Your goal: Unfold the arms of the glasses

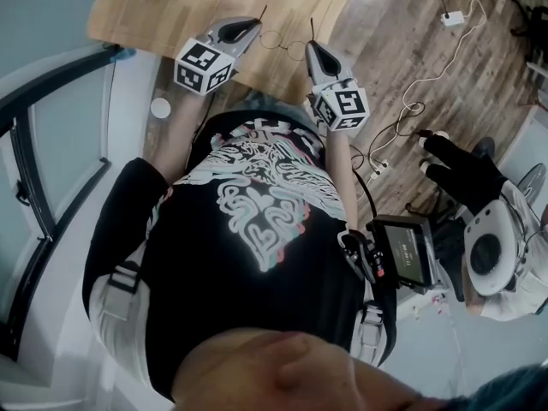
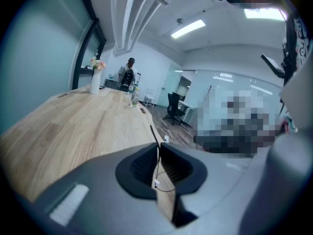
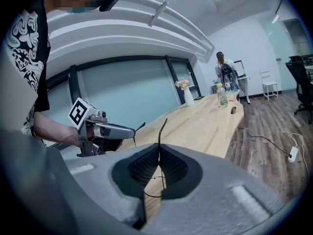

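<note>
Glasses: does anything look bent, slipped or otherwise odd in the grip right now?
Nothing stands out. The left gripper and right gripper are each shut on one thin arm of the glasses, with the arm tips poking out past the jaws. The frame spans between them over the table, with no visible break.

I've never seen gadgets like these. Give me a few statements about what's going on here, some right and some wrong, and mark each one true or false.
1. The left claw and the right claw each pinch a thin arm of the glasses. True.
2. The glasses lie flat on the wooden table. False: they are held up in the air between the two claws.
3. A white vase with flowers stands far down the table. True.
4. The right claw is wide open with nothing in it. False: its jaws are closed on an arm of the glasses.
</note>
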`<state>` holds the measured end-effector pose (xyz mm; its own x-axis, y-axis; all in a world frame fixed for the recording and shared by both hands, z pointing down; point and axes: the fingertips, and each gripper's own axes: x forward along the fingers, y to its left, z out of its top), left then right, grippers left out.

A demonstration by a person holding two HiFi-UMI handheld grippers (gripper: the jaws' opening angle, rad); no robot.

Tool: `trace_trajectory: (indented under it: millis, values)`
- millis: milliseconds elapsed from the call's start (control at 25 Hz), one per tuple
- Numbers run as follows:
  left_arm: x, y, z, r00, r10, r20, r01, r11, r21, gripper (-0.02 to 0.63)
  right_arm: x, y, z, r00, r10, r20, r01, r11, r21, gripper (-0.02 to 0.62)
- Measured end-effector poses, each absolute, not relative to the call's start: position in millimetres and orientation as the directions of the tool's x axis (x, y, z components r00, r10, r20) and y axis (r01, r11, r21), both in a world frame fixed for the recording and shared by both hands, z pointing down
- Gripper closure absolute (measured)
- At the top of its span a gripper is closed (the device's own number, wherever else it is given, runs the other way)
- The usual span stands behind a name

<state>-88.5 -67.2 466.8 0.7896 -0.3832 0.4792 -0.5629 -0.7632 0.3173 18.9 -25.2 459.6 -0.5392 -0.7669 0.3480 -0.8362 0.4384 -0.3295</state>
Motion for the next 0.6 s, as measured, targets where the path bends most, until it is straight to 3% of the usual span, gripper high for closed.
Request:
trace_trajectory:
  millis: [600]
  values:
    - [-106, -66, 477, 0.776, -0.382, 0.502, -0.581, -0.742, 0.334, 0.600, -1, -27, 474, -0.563, -0.733, 0.382, -0.821, 0.444, -0.359, 0.592]
